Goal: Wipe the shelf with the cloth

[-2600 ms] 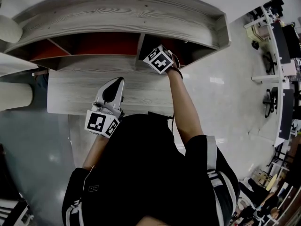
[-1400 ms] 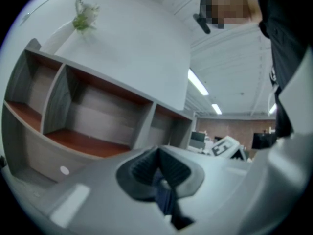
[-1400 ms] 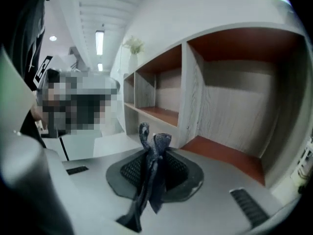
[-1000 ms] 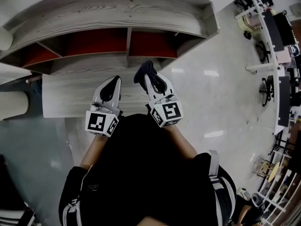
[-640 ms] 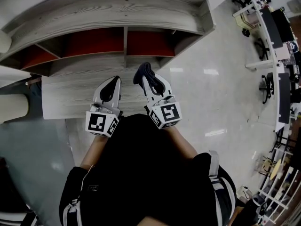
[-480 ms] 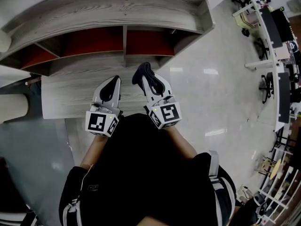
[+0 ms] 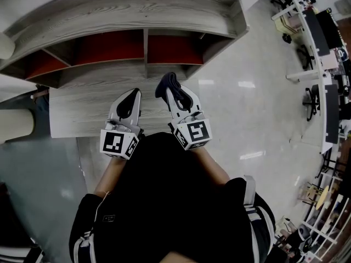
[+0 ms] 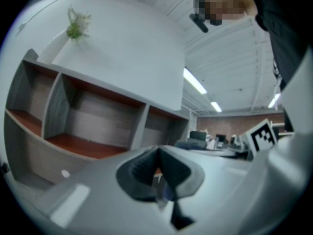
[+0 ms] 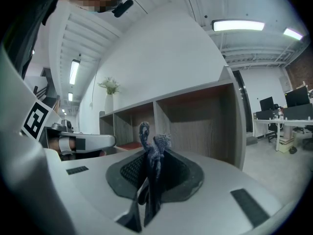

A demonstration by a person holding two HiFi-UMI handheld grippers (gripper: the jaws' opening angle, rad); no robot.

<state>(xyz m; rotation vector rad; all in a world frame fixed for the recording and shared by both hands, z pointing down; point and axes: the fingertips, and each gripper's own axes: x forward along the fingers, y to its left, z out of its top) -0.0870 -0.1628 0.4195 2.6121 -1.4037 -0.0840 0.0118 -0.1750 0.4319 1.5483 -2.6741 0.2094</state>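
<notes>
The right tool pinched the dark cloth; the left tool sat closed, empty. Wiping well likely meant dragging the cloth flat along the shelf, upper frame.

One shelf is seen, and three open compartments are counted in it in the head view. Two grippers are counted, the left gripper and the right gripper, and one cloth. One small plant is also counted.
</notes>
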